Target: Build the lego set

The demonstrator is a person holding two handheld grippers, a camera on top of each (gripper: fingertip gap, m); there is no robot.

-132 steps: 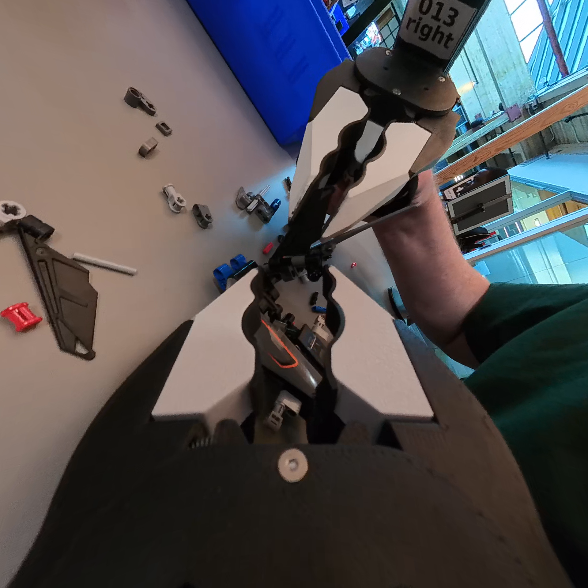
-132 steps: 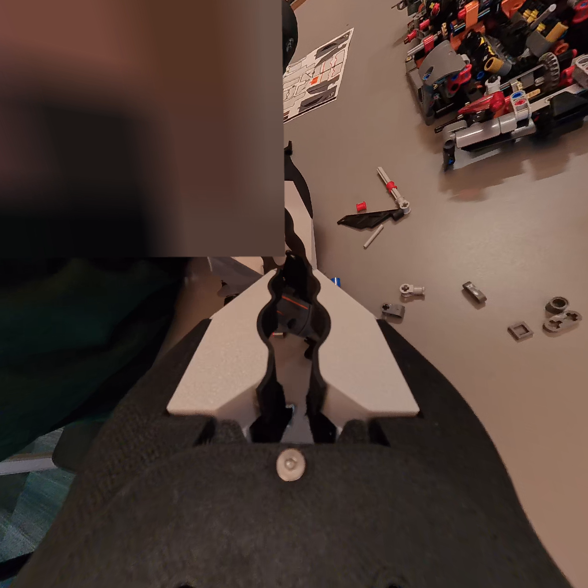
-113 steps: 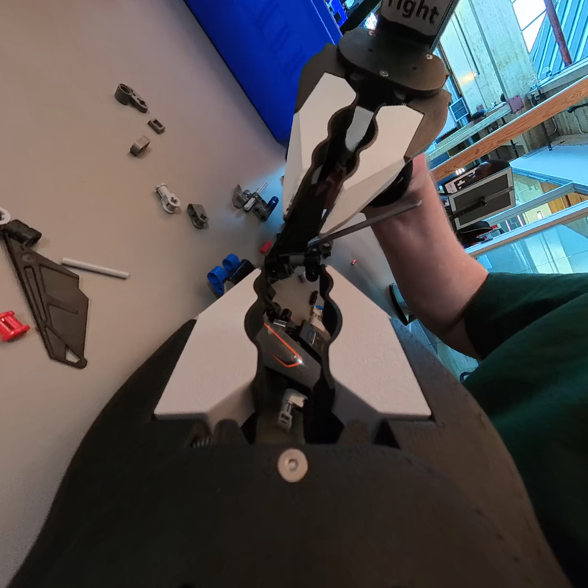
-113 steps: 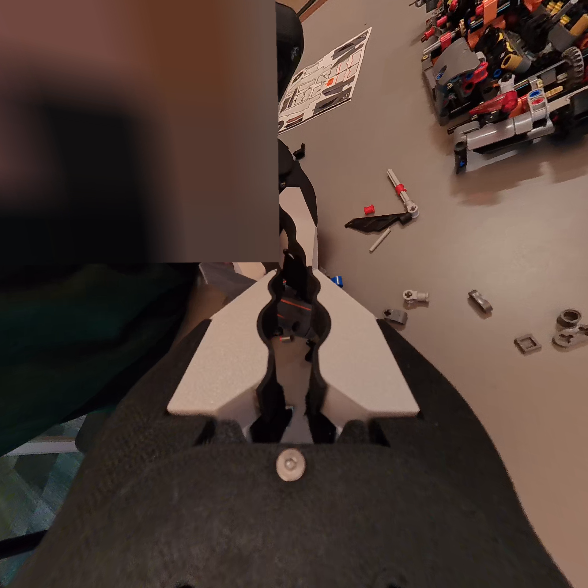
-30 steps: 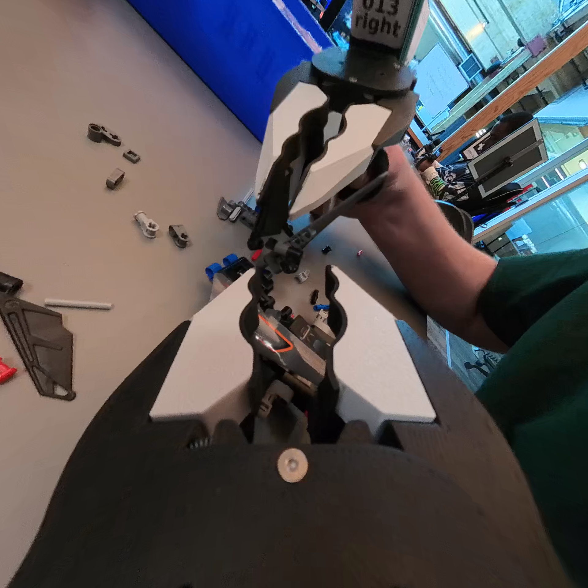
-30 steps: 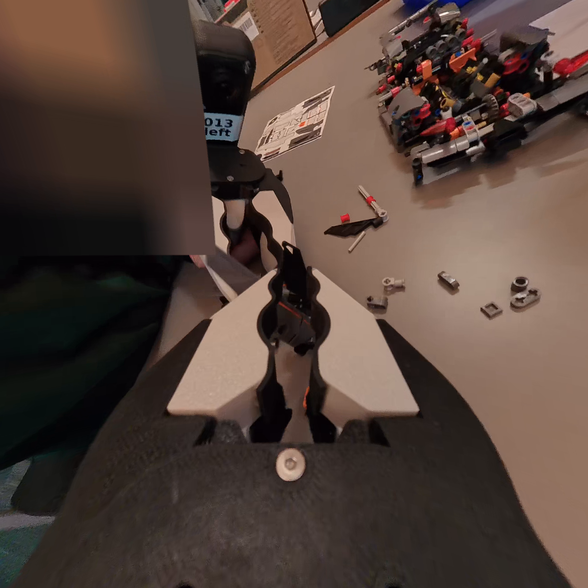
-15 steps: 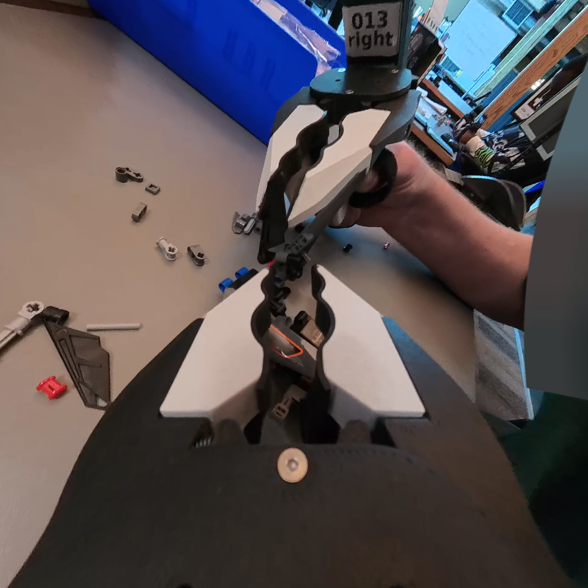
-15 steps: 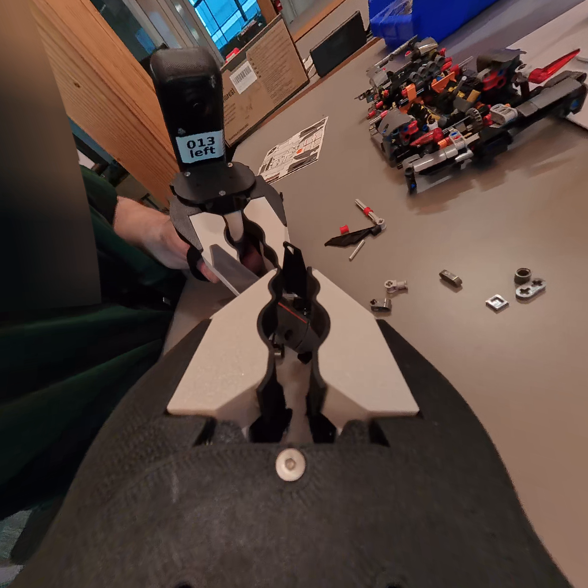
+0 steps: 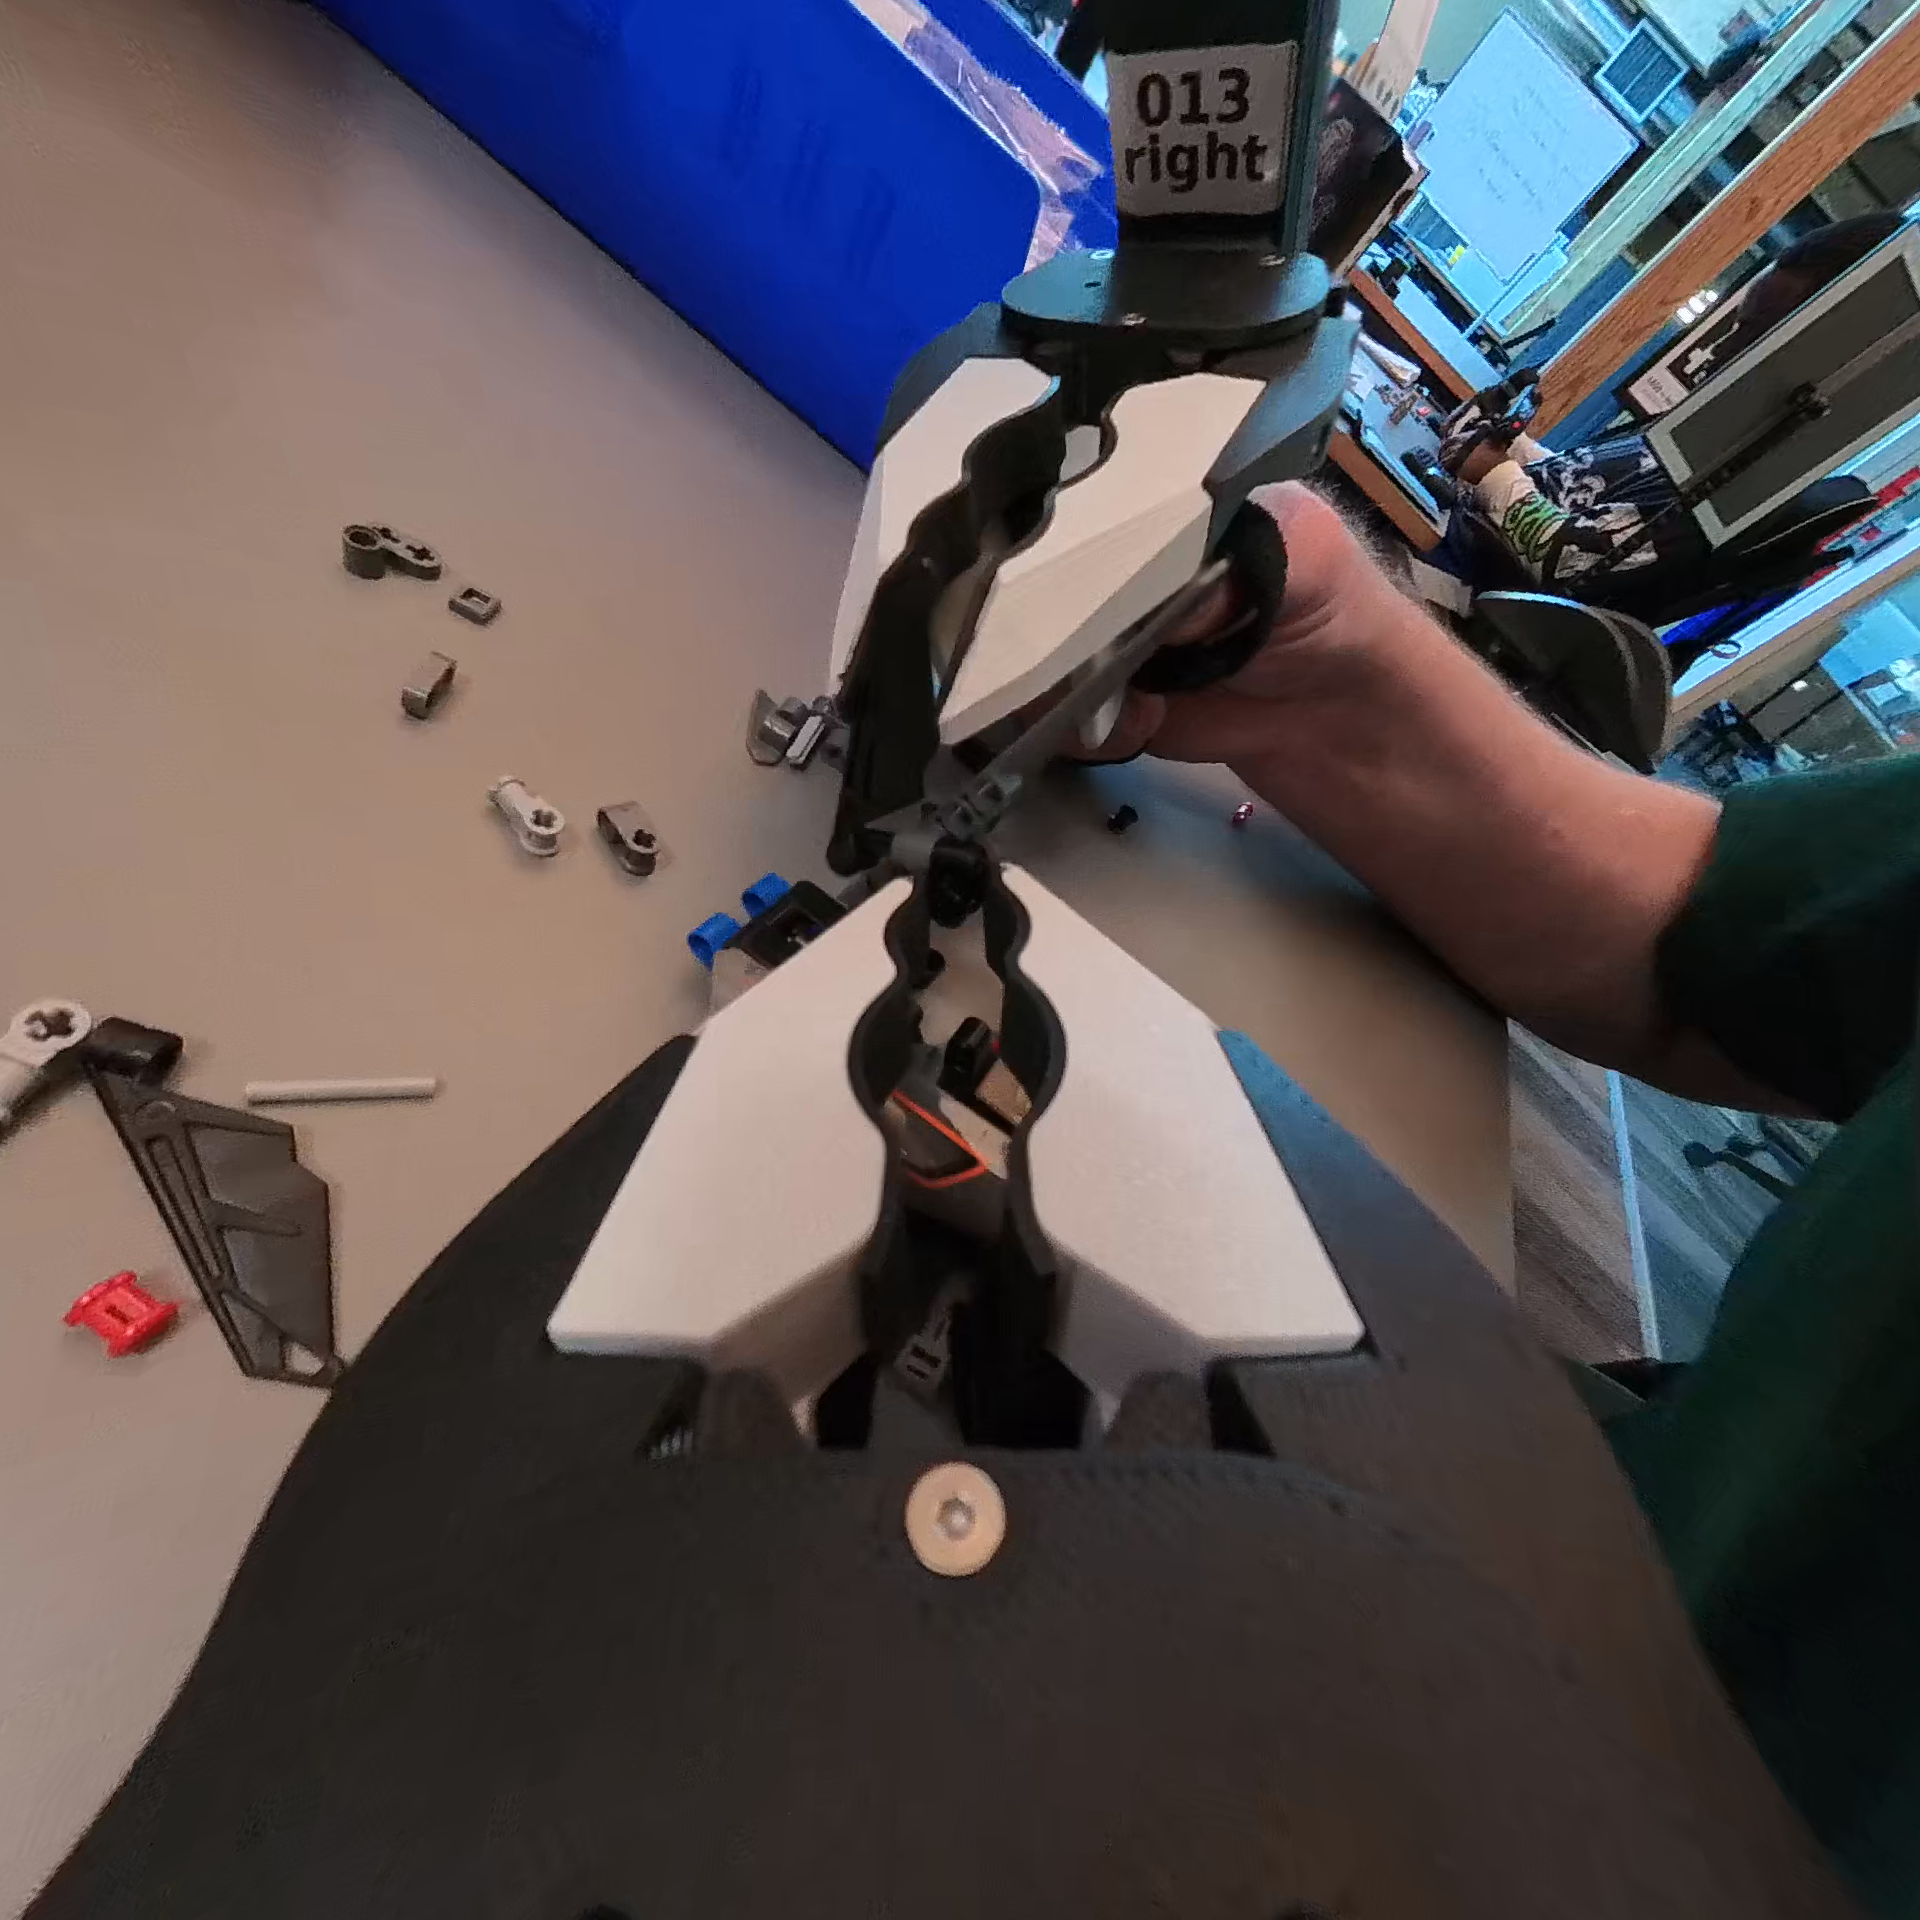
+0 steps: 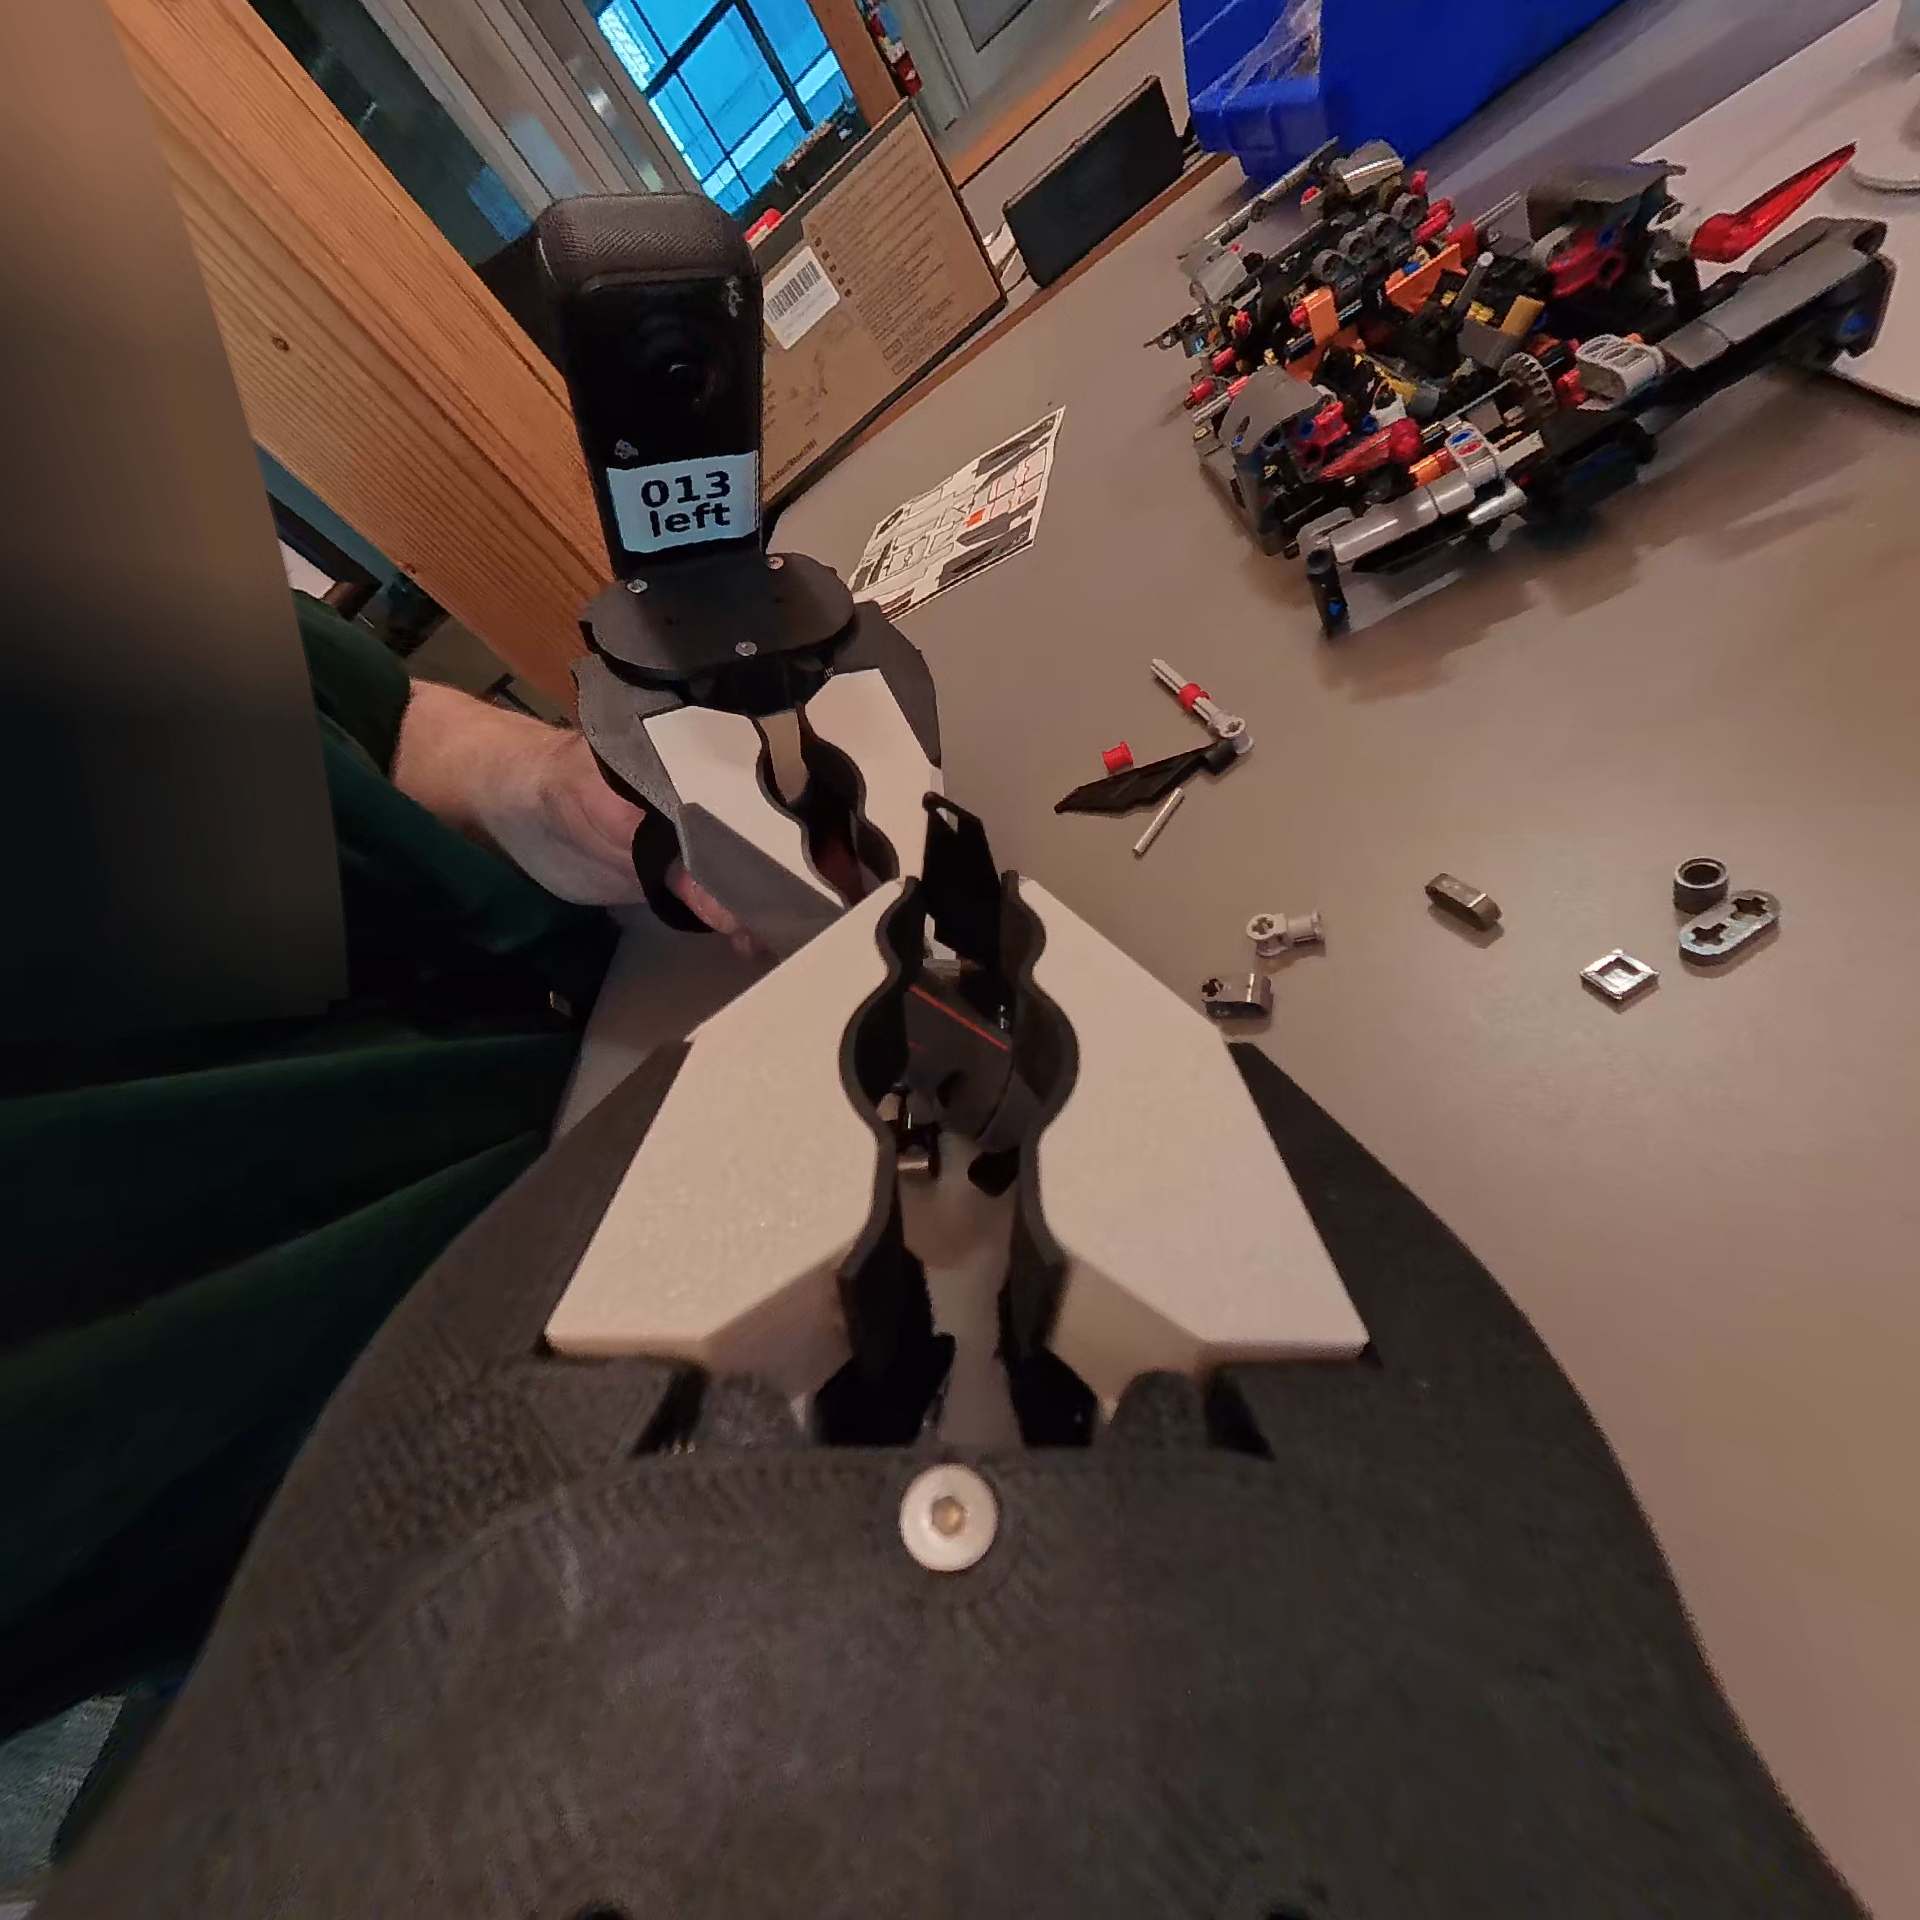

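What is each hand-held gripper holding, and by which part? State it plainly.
Both grip one small dark lego sub-assembly. The left hand-held gripper clamps its orange-striped body; the right hand-held gripper pinches the other end, near its black panel.

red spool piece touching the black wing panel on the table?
Apart. Left wrist view shows bare grey table between the red spool piece and the black wing panel; right wrist view shows the same gap.

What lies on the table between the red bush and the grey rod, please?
The black panel lies between the red bush and the grey rod; the left wrist view shows it best.
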